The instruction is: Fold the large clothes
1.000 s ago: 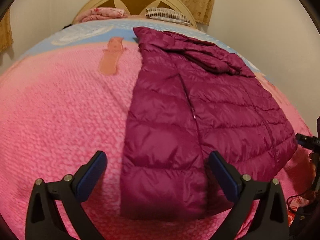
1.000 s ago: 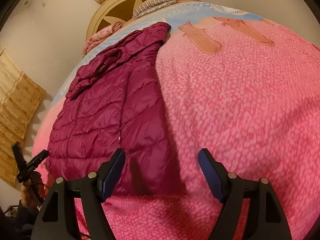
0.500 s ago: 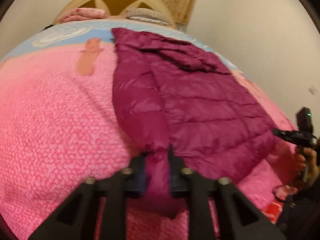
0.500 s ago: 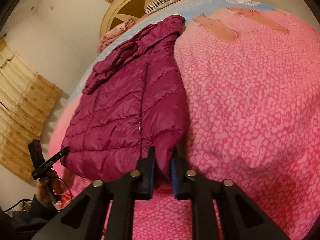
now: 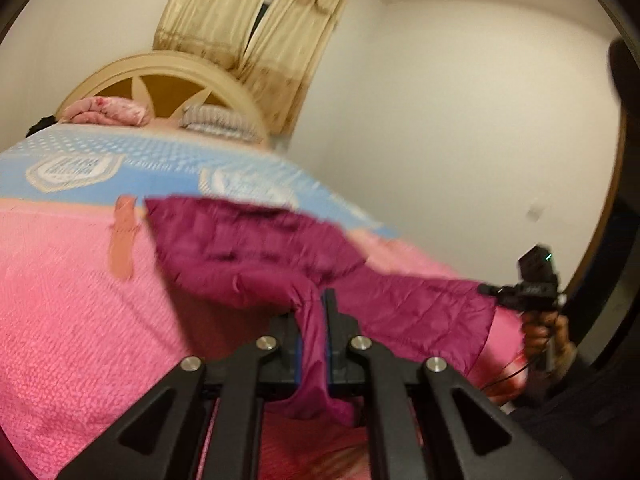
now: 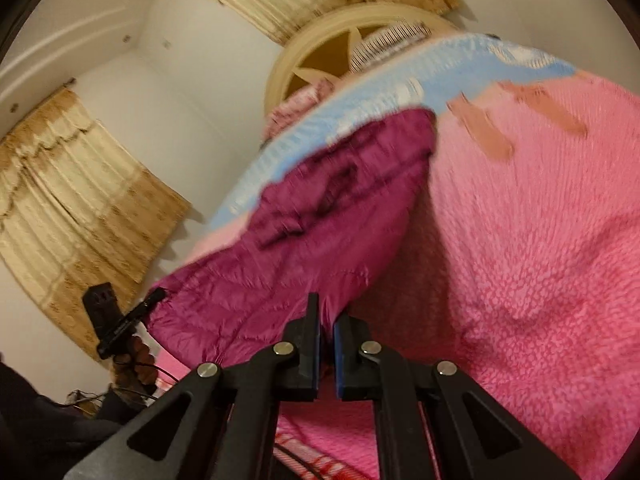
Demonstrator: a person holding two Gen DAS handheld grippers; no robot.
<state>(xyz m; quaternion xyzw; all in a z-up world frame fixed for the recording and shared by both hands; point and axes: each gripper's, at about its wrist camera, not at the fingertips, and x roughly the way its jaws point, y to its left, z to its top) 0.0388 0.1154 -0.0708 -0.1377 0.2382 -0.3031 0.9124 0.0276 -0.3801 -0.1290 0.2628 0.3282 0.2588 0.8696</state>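
Note:
A magenta quilted puffer jacket (image 5: pixel 256 256) lies lengthwise on a pink bedspread (image 5: pixel 60 300), collar end toward the headboard. My left gripper (image 5: pixel 313 308) is shut on the jacket's bottom hem and holds it lifted off the bed. My right gripper (image 6: pixel 326 312) is shut on the hem of the jacket (image 6: pixel 320 216) at its other bottom corner, also raised. The pinched cloth hangs down between both pairs of fingers. Both views are motion-blurred.
A cream headboard (image 5: pixel 160 68) with pink and striped pillows (image 5: pixel 108 110) stands at the bed's far end. Beige curtains (image 6: pixel 72 184) hang on the walls. The other gripper (image 5: pixel 536 280) shows at the bed's right edge, and in the right wrist view (image 6: pixel 116 320) at the left.
Both grippers went from open above the hem to shut on it. They have since lifted the hem and tilted up, so the jacket's lower part rises off the bed.

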